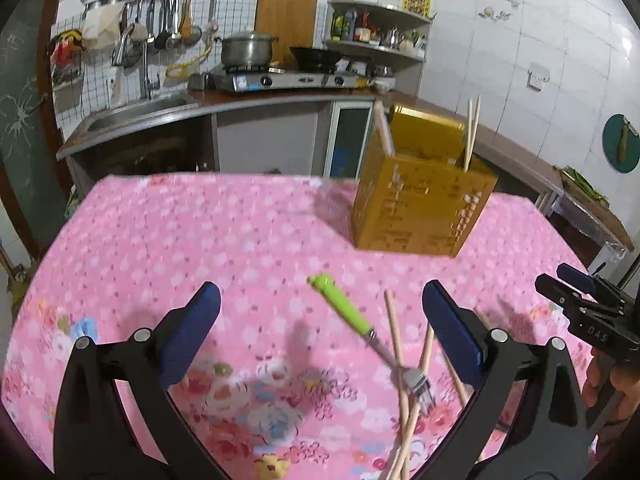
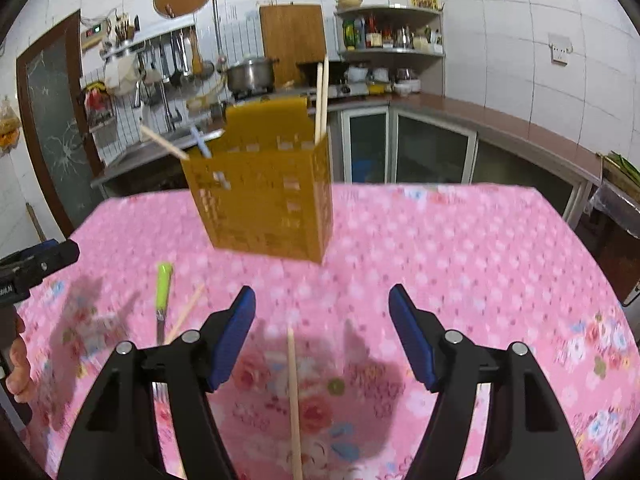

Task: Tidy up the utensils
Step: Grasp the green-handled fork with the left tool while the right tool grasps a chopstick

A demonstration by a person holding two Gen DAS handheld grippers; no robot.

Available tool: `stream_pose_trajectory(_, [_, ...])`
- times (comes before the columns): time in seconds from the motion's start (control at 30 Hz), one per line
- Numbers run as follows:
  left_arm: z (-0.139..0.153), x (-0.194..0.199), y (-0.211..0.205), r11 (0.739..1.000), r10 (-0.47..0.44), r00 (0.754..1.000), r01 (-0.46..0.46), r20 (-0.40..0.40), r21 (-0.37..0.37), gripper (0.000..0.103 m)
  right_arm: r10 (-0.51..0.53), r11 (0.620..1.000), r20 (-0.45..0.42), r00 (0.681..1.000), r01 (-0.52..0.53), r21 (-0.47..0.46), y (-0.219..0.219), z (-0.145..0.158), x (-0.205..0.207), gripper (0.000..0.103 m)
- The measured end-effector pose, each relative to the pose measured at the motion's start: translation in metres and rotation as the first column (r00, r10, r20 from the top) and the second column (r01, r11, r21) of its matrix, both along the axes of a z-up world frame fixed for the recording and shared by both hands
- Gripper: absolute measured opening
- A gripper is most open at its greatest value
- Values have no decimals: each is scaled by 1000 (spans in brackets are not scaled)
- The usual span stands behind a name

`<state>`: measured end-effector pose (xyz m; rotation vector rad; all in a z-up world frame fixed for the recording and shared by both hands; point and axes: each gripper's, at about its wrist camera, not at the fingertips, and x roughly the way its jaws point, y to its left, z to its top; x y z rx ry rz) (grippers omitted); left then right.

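A perforated yellow utensil holder (image 1: 420,208) (image 2: 264,200) stands on the pink flowered tablecloth (image 1: 200,240) with chopsticks (image 1: 471,132) (image 2: 321,100) upright in it. A fork with a green handle (image 1: 346,304) (image 2: 163,284) lies on the cloth, crossed by loose wooden chopsticks (image 1: 400,360). My left gripper (image 1: 320,316) is open above the cloth, the fork lying between its fingers, untouched. My right gripper (image 2: 322,316) is open over a single chopstick (image 2: 294,400) that lies between its fingers, not gripped. The right gripper (image 1: 576,300) also shows at the right edge of the left wrist view.
Behind the table runs a kitchen counter with a sink (image 1: 136,114), a gas stove with a pot (image 1: 248,50) and a corner shelf of bottles (image 1: 372,28). A hand (image 2: 18,364) shows at the left edge of the right wrist view. The cloth's far left part holds nothing.
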<state>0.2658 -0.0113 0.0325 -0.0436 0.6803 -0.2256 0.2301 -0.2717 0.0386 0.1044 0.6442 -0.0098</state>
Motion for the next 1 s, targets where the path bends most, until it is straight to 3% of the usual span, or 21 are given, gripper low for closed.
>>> stream_pose_trajectory(0.2, [-28,10,0,1000,20,997,-19,-70,17,98,11,999,-94,996,-14,-39,9,-28,10,67])
stream_pose_trajectory(0.47, [-45,23,-8,999,30,993,-24,-114,47,98,37,998,-215,976,-48,-46,16,-57,33,45])
stream_pose_trajectory(0.63, [-49,34,-16,999,30,990,-24,-141,49,96,55,997,-259,964,-68,-41,23,-66,45,42])
stream_pose_trajectory(0.7, [-50,39,-21,998,24,988,-16,-150,55,94,53,997,-263,963,-67,-44,24,-67,48,35])
stream_pose_trajectory(0.77, [-51,45,-28,998,18,986,-7,-164,68,90,53,996,-265,963,-71,-60,25,-68,50,16])
stream_pose_trajectory(0.83, [-54,52,-35,997,11,984,4,-180,82,86,43,996,-270,962,-61,-58,22,-67,51,9])
stream_pose_trajectory(1.0, [-59,69,-44,996,8,976,12,-219,92,75,18,998,-269,963,-33,-52,8,-62,50,6])
